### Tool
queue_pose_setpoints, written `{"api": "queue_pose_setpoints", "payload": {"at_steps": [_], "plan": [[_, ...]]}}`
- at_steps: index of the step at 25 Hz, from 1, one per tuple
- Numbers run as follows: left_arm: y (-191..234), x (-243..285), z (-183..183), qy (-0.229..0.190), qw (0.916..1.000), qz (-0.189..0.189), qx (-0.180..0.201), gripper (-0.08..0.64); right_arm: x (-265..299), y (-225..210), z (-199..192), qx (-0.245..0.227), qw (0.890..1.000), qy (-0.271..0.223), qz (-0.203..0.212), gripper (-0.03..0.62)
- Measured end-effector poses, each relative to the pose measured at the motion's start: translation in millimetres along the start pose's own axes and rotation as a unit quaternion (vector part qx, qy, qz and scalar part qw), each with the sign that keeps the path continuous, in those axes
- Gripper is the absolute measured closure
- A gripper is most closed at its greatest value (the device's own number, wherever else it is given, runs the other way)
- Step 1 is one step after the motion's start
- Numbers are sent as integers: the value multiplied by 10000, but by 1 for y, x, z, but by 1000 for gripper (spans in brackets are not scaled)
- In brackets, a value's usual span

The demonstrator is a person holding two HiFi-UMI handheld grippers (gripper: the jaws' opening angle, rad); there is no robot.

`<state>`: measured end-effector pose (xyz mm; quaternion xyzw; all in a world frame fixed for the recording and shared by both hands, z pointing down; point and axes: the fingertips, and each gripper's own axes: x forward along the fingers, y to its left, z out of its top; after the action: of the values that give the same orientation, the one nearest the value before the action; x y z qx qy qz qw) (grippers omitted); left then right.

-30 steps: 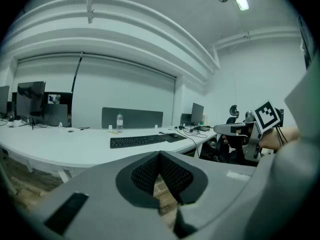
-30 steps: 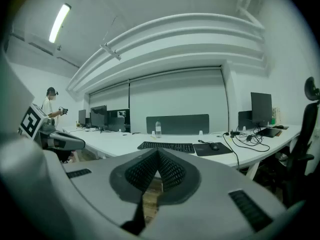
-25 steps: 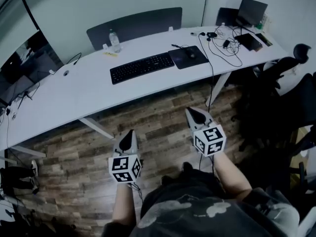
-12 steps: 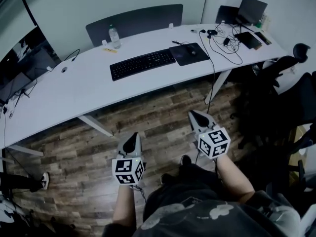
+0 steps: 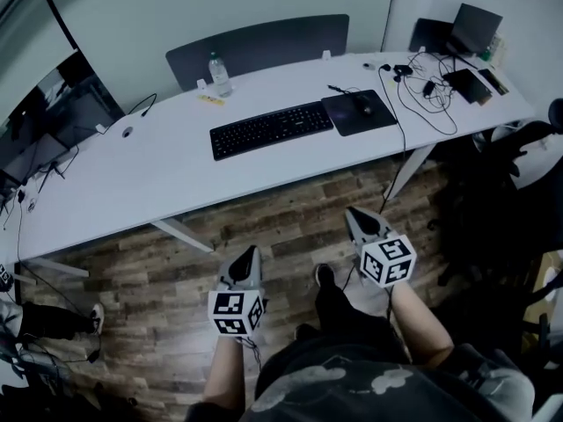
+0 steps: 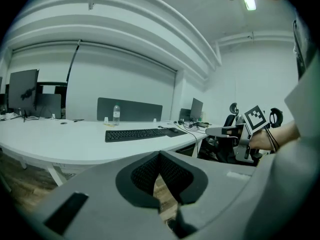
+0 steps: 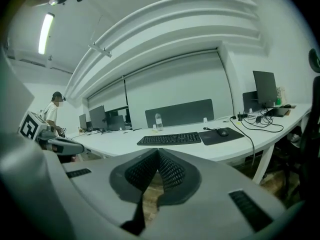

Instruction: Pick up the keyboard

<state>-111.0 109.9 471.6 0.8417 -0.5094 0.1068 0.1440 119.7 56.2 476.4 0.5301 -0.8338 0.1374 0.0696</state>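
A black keyboard (image 5: 271, 129) lies flat on the long white desk (image 5: 132, 174), left of a dark mouse pad. It also shows far ahead in both gripper views, keyboard (image 6: 136, 134) and keyboard (image 7: 170, 139). My left gripper (image 5: 251, 255) and right gripper (image 5: 353, 214) hang over the wooden floor, well short of the desk's near edge. Both are shut with nothing between the pads, and both point toward the desk. Neither touches the keyboard.
A mouse (image 5: 367, 107) sits on the mouse pad (image 5: 359, 112). A water bottle (image 5: 217, 74) stands behind the keyboard. Cables (image 5: 422, 90) and a laptop (image 5: 475, 30) fill the desk's right end, monitors (image 5: 44, 117) the left. Black office chairs (image 5: 532, 139) stand at right. A person (image 7: 51, 111) stands far off.
The desk and keyboard have shifted right and slightly down in the head view. Both grippers have sunk lower over the floor, still shut and empty.
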Motion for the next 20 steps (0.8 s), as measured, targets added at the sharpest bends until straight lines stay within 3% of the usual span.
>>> {"api": "queue_pose_setpoints", "payload": {"at_steps": [11,20], "plan": [[36,125,53,-58,9995,275,113,560,133,-79,51,94,9980,-97,619,591],[55,184,78,-137,9971,742,47,558,193,-113,66,108,9945,10,1037,591]]}}
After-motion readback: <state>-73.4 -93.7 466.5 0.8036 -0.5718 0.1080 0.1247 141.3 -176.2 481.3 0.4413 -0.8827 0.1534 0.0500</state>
